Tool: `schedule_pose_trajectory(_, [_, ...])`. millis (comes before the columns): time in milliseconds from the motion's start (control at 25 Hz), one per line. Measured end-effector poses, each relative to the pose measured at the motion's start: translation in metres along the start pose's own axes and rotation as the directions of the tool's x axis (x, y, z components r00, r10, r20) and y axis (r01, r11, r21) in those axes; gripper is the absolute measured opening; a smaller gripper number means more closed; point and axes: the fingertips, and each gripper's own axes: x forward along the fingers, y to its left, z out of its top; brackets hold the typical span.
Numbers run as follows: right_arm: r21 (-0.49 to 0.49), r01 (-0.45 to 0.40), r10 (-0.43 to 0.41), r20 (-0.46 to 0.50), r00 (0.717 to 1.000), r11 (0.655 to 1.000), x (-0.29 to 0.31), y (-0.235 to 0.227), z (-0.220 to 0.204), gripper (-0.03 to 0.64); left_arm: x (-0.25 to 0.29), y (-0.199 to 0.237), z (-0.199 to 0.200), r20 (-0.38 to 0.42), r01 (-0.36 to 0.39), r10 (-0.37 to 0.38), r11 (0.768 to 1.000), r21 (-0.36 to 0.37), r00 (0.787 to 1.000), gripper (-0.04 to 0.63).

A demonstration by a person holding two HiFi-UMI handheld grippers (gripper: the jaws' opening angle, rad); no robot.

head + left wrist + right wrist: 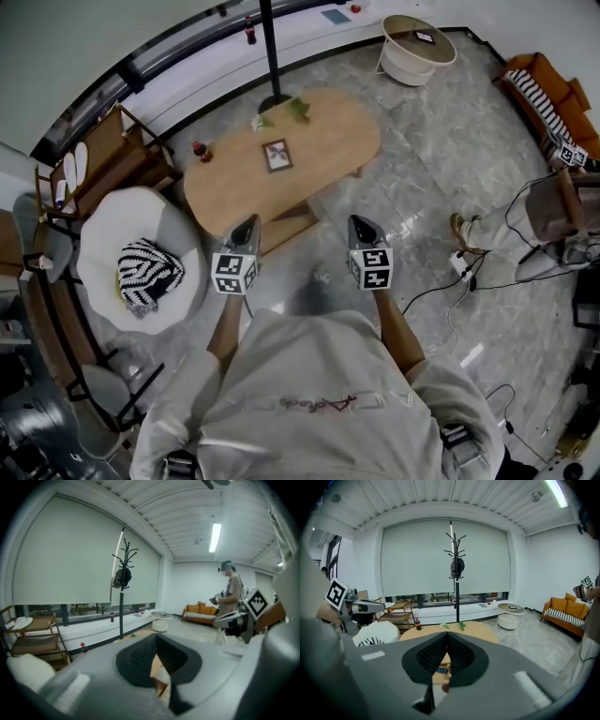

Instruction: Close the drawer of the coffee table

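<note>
L gripper (246,225) and R gripper (362,223) both clenched, nothing held. Drawer (286,228) sticks out at 6 o'clock of oval coffee table (281,178), betw. the two tips.

One coffee table (328,141), one round side table (412,66) far right, one coat stand (268,47), one white armchair (122,216) left, two bottles (200,150) (249,28).

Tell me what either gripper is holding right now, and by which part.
Nothing is held. The left gripper and the right gripper both have their jaws shut with nothing between them.
</note>
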Motion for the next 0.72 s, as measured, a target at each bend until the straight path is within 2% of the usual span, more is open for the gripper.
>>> schedule_pose_trajectory(400, [-0.029,-0.099,0.098,-0.052,0.994,0.995,0.068,-0.058,0.011,0.006,0.061,0.009,0.004,-0.038,-0.096,0.094,0.995,-0.036,0.995,0.002])
schedule_pose_trajectory(720, [-0.067,-0.21,0.202,-0.11,0.973,0.975,0.126,-0.061,0.01,0.006,0.054,0.041,-0.024,-0.101,-0.235,0.226,0.968,-0.087,0.969,0.002])
